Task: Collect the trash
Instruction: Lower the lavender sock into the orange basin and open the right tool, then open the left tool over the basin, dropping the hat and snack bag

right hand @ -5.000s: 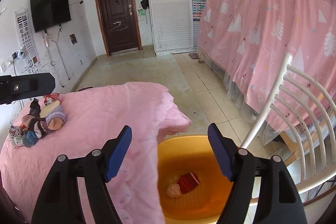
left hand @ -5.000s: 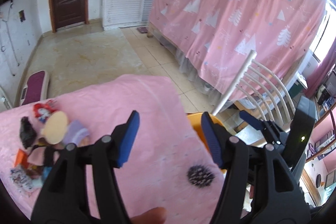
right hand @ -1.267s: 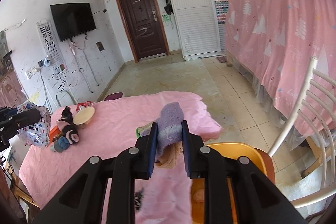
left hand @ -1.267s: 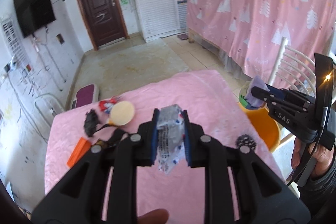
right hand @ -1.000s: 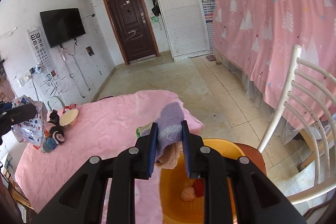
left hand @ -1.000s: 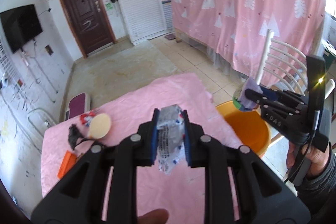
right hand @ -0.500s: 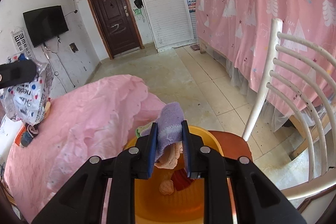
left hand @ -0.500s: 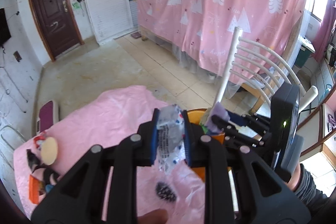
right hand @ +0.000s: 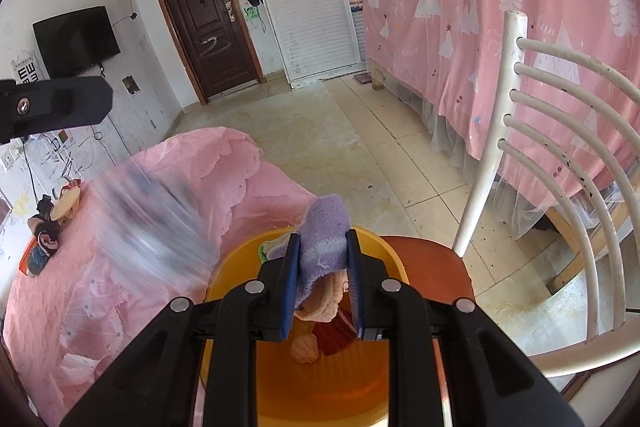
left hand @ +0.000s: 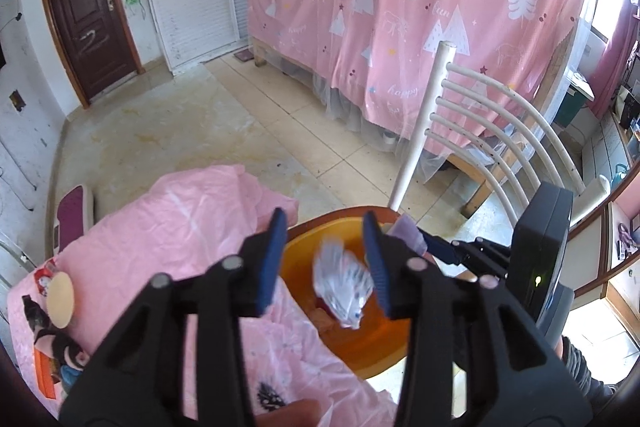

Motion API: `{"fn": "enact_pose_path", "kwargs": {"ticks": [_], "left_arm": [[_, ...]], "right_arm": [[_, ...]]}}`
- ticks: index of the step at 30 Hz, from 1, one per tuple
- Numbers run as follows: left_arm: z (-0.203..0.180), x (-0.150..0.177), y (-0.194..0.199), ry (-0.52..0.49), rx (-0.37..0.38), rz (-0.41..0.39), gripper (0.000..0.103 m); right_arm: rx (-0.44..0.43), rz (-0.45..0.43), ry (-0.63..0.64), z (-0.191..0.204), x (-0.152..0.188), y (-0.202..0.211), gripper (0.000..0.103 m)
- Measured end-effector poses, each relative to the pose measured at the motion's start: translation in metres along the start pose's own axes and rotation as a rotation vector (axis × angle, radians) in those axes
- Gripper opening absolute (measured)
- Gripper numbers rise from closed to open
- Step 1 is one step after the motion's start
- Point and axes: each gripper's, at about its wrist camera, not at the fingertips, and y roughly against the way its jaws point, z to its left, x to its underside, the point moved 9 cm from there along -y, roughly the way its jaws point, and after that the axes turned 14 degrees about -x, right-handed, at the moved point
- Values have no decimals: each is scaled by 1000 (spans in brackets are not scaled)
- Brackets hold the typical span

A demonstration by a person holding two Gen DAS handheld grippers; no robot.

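Over the orange basin (left hand: 372, 343) on the chair seat, both tongs were at the drop-off step of the trash collection. The left tongs (left hand: 326, 263) had just been opening: their blue pads stood apart, and the crinkled white wrapper (left hand: 342, 281) hung blurred between them, touching neither pad that I could tell and seemingly falling toward the basin. In the right wrist view the same wrapper (right hand: 154, 223) showed as a smear above the pink cloth of the desk (right hand: 120, 307), just beside the basin's rim. The right tongs (right hand: 322, 277) were narrow, clamped on a purple sock (right hand: 324, 247) with peach fabric bunched under it, held directly above the basin, where a small peach ball and a red piece already lay. By my judgement the next move called for the right tongs to spread so the sock bundle dropped inside the rim, then for a return to the small pile of leftover items (left hand: 52, 331) at the far end of the desk, well apart from the basin.
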Motion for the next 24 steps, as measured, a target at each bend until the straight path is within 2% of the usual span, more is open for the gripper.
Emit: {"fn": "enact_pose_path", "kwargs": {"ticks": [11,18,24], "left_arm": [[7,-2,13,15,1,-21,43],[31,6,28,50,-8,-40,44],[63,16,41,100,-22,-57,45]], "right_arm": [[25,-6,19,12,-6,7,17],[38,-25,52,31,-15,15,38],[42,-44,106,61,-27,25,45]]}}
